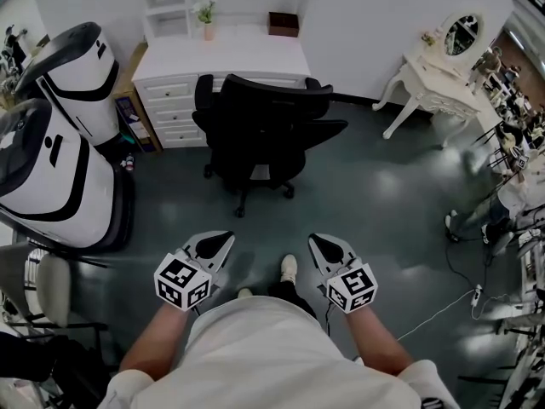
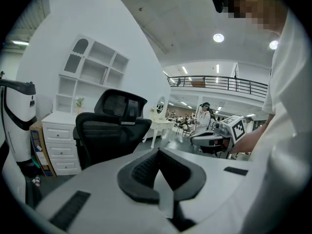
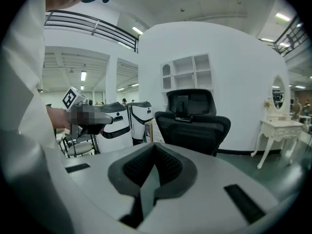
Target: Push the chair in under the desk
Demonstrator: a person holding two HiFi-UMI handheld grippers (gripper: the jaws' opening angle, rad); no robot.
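The chair (image 1: 260, 130) is the target, and nothing touches it yet. The left gripper (image 1: 220, 244) and right gripper (image 1: 322, 244) are both closed tight and empty. They are held low and side by side in front of the person, noses aimed forward (shut jaws make a blunt pushing face, I'd judge). Well ahead of them the black chair stands on the grey floor, backrest turned this way, seat facing the white desk (image 1: 221, 58). How far the seat sits under it is hard to read from this steep angle. Writing? Only black-and-white square markers on the gripper cubes, and no brand legible on chair or desk.
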